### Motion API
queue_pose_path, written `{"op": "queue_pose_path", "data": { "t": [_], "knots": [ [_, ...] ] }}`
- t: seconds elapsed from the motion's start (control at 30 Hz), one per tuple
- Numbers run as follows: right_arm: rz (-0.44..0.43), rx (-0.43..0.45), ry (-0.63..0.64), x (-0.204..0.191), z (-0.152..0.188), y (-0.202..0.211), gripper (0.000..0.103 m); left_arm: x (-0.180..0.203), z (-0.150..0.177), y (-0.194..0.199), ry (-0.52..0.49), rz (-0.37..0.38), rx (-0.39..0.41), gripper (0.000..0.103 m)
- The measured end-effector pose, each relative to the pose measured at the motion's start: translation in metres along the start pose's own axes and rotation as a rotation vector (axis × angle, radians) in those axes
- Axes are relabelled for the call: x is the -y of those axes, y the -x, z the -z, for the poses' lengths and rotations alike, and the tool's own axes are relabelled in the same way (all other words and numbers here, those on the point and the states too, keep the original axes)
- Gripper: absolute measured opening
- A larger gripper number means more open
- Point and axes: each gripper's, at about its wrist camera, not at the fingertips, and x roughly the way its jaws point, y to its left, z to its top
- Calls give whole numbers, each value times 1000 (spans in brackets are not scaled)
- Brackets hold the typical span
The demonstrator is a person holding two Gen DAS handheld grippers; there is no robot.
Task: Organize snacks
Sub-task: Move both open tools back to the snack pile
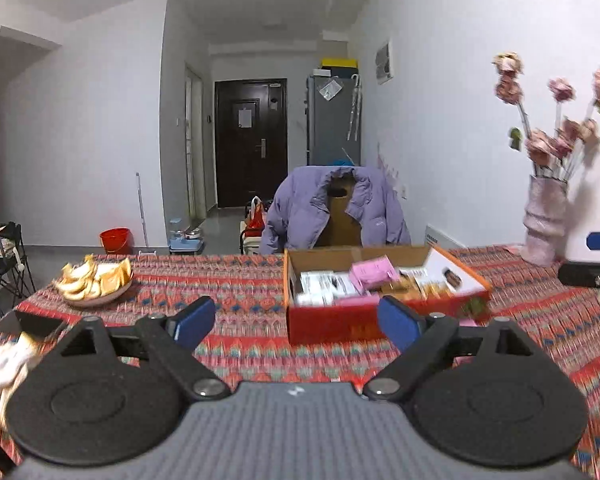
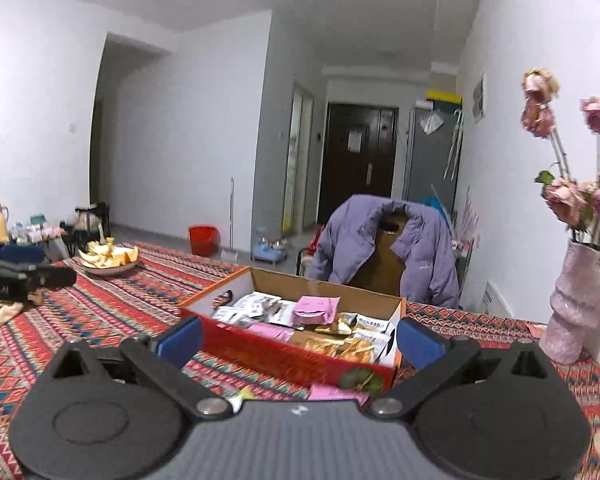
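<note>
A red-sided cardboard box (image 1: 332,322) stands on the patterned tablecloth and holds several snack packets: pink (image 1: 374,274), white and golden ones. It also shows in the right wrist view (image 2: 276,350), with a pink packet (image 2: 314,310) and golden packets (image 2: 354,348) inside. A pink packet (image 2: 336,392) lies on the cloth in front of the box. My left gripper (image 1: 296,322) is open and empty, in front of the box. My right gripper (image 2: 298,338) is open and empty, just short of the box's near wall.
A plate of orange peel (image 1: 96,280) sits at the table's left. A pink vase of dried roses (image 2: 576,296) stands at the right. A chair with a purple jacket (image 1: 332,208) is behind the table. A crumpled white thing (image 1: 0,368) lies at the near left.
</note>
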Motion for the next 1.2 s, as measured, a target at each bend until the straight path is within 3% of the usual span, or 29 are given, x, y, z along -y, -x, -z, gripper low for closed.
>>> {"op": "queue_pose_path", "data": {
  "t": [0.13,0.23,0.4,0.73,0.97,1.2],
  "knots": [
    [32,-23,-26,-19,40,35,103,5,40,35,-9,12,-28,98],
    [86,-96,-20,-35,70,52,103,8,63,51,-23,-5,-75,98],
    [34,-189,-18,-53,102,64,103,11,79,51,-29,13,-133,99],
    [100,-186,-76,-37,102,51,103,16,78,20,-38,24,-185,99],
    [80,-221,-130,-22,103,20,100,31,74,-20,-62,76,-237,99],
    [-34,-297,-129,-24,105,-32,79,54,59,-58,-118,153,-248,98]
  ]
}}
